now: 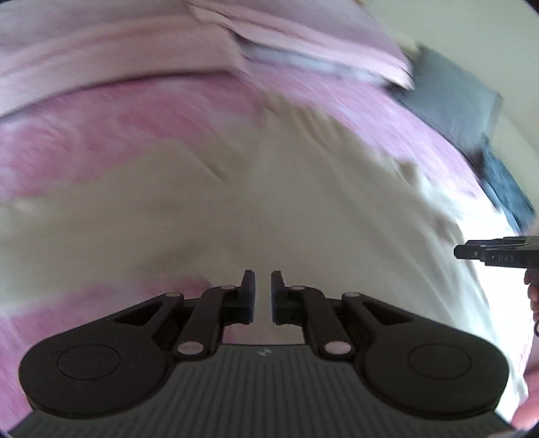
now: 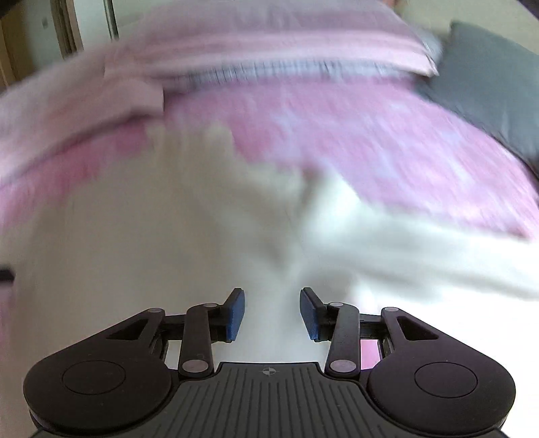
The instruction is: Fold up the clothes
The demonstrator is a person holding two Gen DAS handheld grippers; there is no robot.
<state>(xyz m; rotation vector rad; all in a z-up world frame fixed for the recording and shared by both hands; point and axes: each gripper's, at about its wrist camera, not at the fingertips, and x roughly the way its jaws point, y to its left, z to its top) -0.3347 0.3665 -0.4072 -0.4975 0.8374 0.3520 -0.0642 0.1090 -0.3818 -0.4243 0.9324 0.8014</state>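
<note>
A cream-white garment (image 1: 269,209) lies spread on a pink bedspread (image 1: 101,124); both views are motion-blurred. My left gripper (image 1: 262,279) hovers over the garment, jaws slightly apart with nothing between them. My right gripper (image 2: 271,300) is open over the same garment (image 2: 168,242), empty; a rumpled fold of the cloth (image 2: 387,246) lies to its right. The right gripper also shows at the right edge of the left wrist view (image 1: 498,252).
A pale pink pillow (image 1: 235,33) and a grey cushion (image 1: 451,91) lie at the far side of the bed; the cushion also shows in the right wrist view (image 2: 488,74). A door frame (image 2: 67,30) stands at the far left.
</note>
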